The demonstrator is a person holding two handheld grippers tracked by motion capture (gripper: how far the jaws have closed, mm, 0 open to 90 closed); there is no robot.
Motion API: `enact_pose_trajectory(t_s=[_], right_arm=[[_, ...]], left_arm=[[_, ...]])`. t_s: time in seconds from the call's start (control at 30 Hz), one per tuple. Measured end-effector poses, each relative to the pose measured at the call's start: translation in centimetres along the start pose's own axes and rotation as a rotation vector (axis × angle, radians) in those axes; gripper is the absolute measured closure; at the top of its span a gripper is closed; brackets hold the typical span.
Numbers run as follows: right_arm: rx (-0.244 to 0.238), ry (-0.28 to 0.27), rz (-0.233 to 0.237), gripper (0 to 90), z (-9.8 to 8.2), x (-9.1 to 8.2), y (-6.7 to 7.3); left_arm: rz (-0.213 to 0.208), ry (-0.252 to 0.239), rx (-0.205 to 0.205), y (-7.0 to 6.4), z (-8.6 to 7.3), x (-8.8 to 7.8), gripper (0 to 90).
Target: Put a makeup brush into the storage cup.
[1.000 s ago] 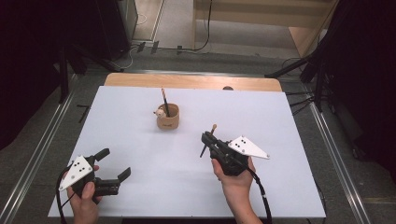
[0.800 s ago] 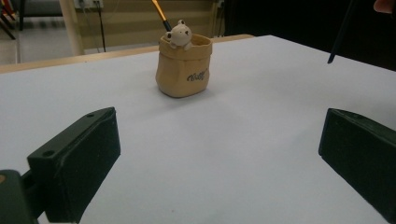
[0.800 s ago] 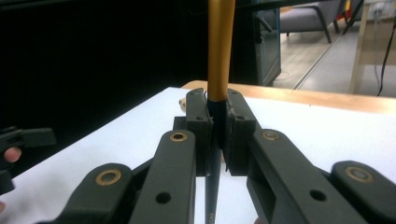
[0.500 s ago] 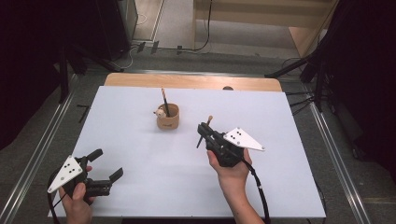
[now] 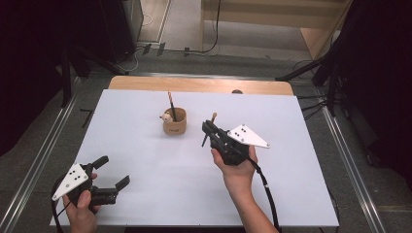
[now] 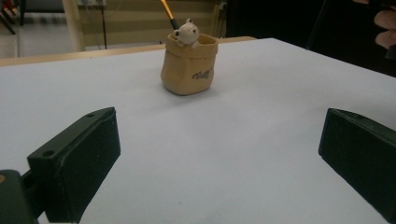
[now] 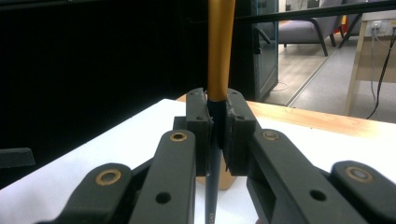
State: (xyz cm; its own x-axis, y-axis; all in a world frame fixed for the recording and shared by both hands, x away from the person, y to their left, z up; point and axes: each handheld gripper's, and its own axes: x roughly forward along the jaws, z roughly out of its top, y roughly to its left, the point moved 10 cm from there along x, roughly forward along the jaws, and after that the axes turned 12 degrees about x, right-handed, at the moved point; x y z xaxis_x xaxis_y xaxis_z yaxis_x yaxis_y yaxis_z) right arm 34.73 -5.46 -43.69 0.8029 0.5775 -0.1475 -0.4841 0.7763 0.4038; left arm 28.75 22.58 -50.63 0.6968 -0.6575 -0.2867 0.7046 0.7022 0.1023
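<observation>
My right gripper clamps a pen just beside the tan cup – one pen already stands inside. Dropping mine in remains, I judge – left gripper waits with its jaws apart, holding nothing.

Lab or studio: white table on aluminium rails, black curtains, floor cables.

Grey floor, wooden furniture, dark curtains around white table.
</observation>
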Motion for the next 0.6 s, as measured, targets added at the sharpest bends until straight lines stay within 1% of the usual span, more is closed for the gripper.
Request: enact_pose_trajectory(t_s=[0.1,0.17,0.33,0.5,0.6], right_arm=[[-0.006,-0.003,0.003,84.4,0.2,0.7,0.2],[-0.01,-0.001,0.002,84.4,0.3,1.2,0.3],[-0.016,-0.013,0.002,84.4,0.9,2.7,0.4],[-0.02,-0.015,0.027,84.4,1.4,4.3,0.6],[-0.029,-0.017,0.029,84.3,1.7,5.1,0.5]], left_arm=[[0.002,0.008,-0.01,0.1,-0.2,0.0,0.0],[-0.002,0.005,-0.016,0.1,-0.2,0.0,0.0],[-0.006,0.0,-0.016,0.0,-0.1,0.0,0.0],[-0.007,-0.001,-0.017,-0.1,-0.1,0.0,0.0],[-0.008,-0.004,-0.02,-0.1,0.0,0.0,0.0]])
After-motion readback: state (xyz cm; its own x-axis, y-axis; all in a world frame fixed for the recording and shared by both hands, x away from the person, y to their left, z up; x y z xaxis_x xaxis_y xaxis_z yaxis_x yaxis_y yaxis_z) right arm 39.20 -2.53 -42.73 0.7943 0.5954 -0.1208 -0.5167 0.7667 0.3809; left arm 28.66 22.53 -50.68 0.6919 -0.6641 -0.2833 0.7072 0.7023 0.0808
